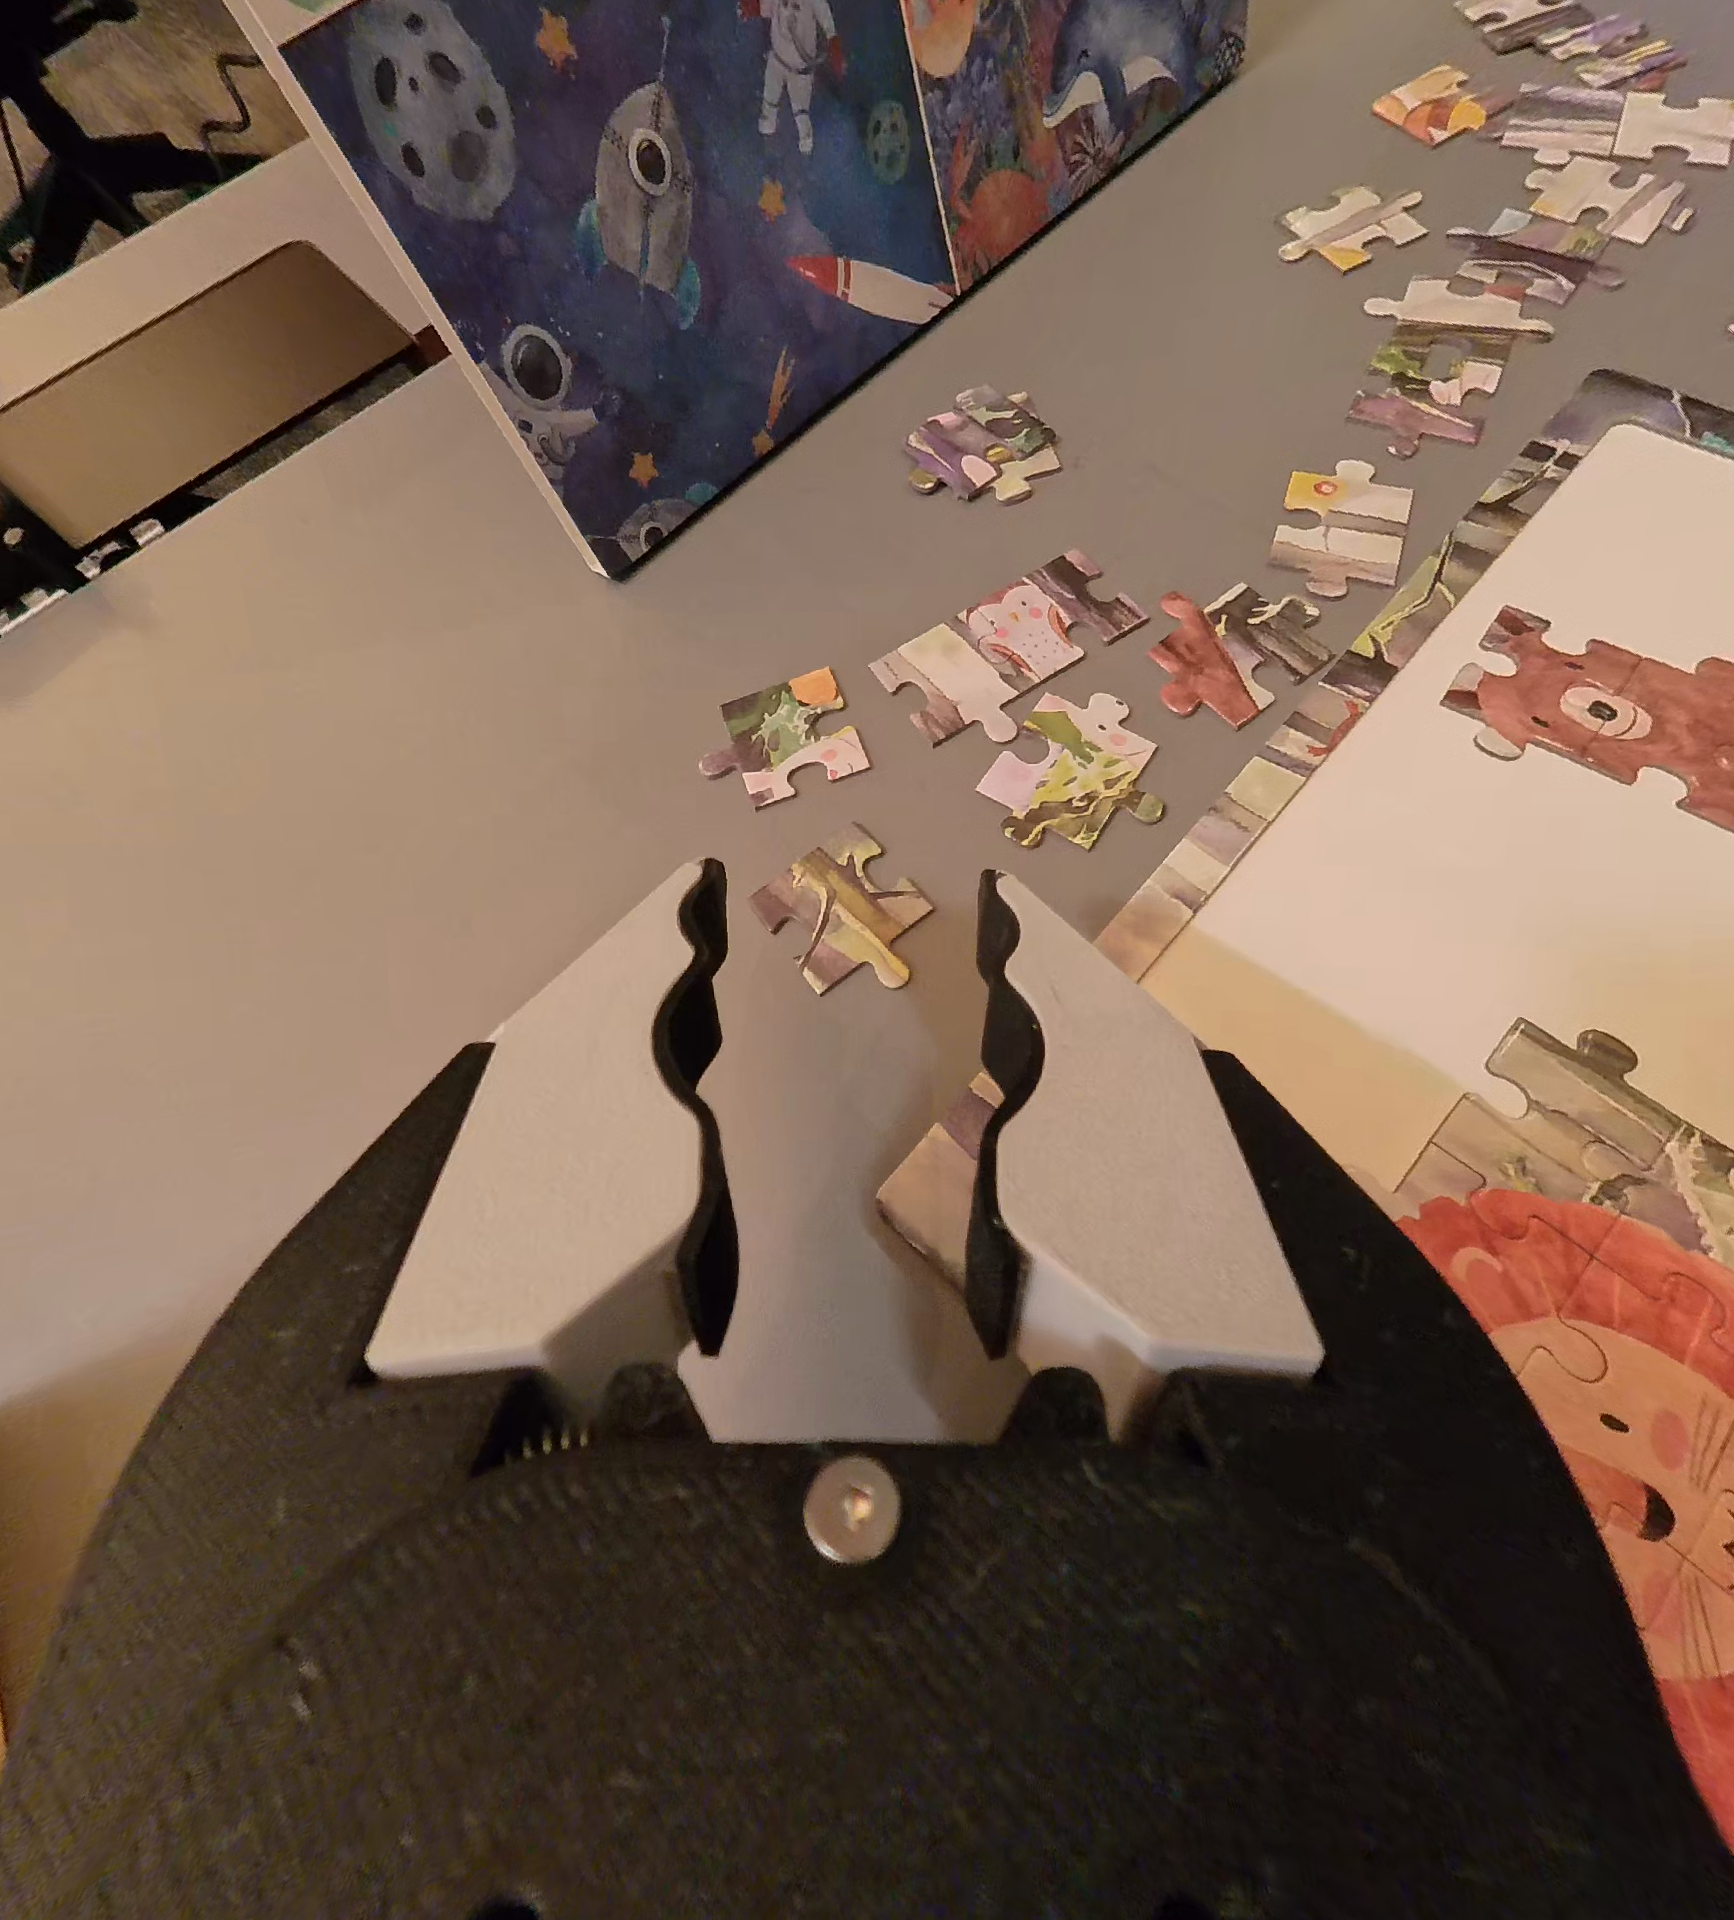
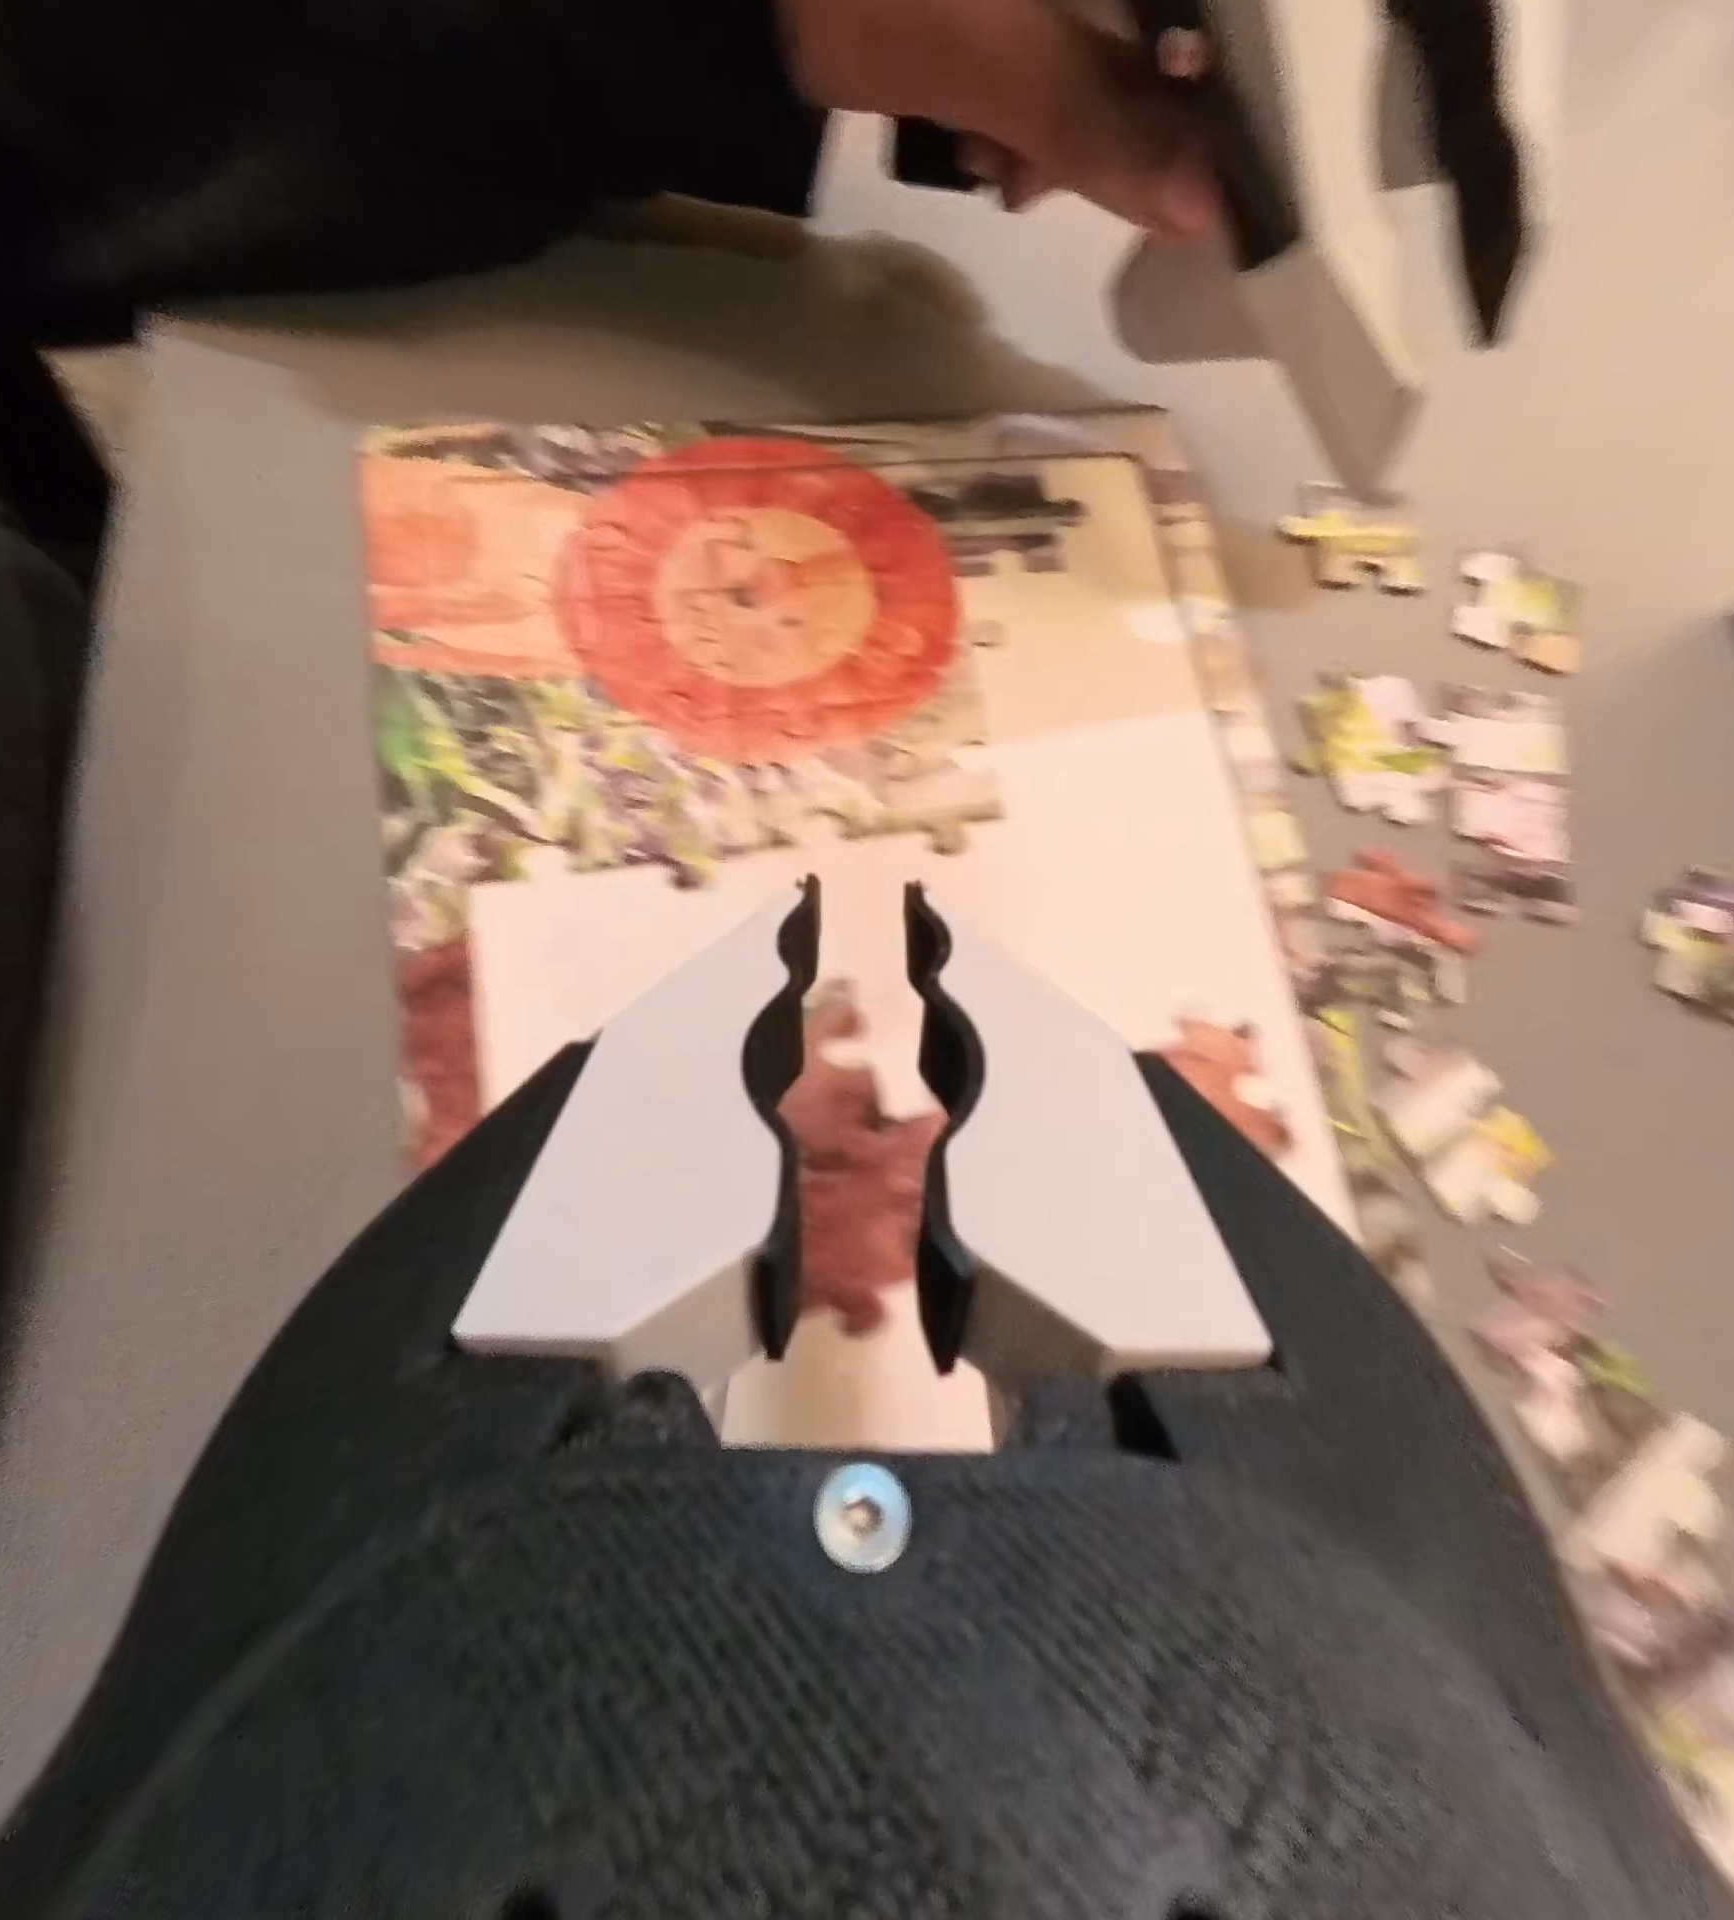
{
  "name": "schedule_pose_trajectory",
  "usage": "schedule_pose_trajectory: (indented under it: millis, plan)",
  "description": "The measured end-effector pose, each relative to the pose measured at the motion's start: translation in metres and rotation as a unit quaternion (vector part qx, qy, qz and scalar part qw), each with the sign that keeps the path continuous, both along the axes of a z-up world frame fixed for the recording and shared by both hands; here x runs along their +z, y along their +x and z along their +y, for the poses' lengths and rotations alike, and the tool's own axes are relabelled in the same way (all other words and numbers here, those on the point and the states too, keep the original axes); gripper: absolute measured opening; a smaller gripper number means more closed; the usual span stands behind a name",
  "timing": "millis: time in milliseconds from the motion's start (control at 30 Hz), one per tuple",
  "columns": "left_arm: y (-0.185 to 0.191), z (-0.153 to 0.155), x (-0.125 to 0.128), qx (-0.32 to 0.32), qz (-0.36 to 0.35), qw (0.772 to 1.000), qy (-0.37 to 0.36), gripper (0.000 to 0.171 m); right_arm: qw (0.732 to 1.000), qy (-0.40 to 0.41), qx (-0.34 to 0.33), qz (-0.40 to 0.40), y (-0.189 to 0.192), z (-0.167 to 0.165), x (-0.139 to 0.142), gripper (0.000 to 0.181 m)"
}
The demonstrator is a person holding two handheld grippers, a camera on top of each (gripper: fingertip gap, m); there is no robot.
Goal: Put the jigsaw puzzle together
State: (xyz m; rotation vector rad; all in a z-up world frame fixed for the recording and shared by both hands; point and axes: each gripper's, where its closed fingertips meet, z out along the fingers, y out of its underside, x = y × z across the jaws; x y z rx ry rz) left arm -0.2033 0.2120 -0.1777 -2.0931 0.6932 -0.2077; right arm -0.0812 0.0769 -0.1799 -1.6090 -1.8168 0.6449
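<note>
Fingers [image 1: 697, 1039] of left gripper [image 1: 850, 881] spread, empty, bracketing olive-grey cardboard jigsaw piece [image 1: 840, 910] w/ puzzle tray's [image 1: 1362, 665] edge near; right gripper [image 2: 861, 885] parted, empty.

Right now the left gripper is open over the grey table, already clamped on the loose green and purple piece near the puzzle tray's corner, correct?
Not quite. In the left wrist view the left gripper is open over the grey table, but the green and purple piece lies flat between its tips, ungripped, near the puzzle tray's corner.

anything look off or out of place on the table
Nothing stands out. Loose puzzle pieces lie scattered flat on the grey table beside the partly filled puzzle board, as expected mid-assembly. The box stands upright.
</note>
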Motion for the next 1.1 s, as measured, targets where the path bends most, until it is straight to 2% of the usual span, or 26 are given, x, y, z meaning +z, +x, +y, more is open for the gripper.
schedule_pose_trajectory:
  millis: [133,267,333,400,767,933,1100]
  plan:
    - [0.001,0.0,0.003,-0.002,0.0,1.0,0.007,0.047,0.994,0.088,-0.056,0.025,0.016,0.066,0.018,0.017]
    - [0.001,0.0,0.006,-0.002,-0.005,1.0,0.013,0.046,0.985,0.045,-0.113,0.119,0.026,0.112,0.028,0.019]
    - [0.0,0.0,0.006,-0.001,-0.008,1.0,0.014,0.046,0.978,-0.002,-0.119,0.17,0.03,0.109,0.034,0.022]
    - [0.002,0.0,0.007,-0.003,-0.014,1.0,0.014,0.045,0.97,-0.014,-0.124,0.21,0.035,0.106,0.04,0.018]
    - [0.002,0.0,0.008,-0.006,-0.022,1.0,0.016,0.04,0.969,-0.023,-0.12,0.216,0.038,0.105,0.037,0.02]
    - [0.014,-0.008,0.03,-0.044,-0.013,0.996,0.075,0.011,0.97,-0.01,-0.125,0.207,0.037,0.107,0.032,0.02]
    - [0.021,-0.012,0.024,-0.062,0.013,0.996,0.067,0.005,0.966,-0.009,-0.138,0.218,0.04,0.114,0.033,0.02]
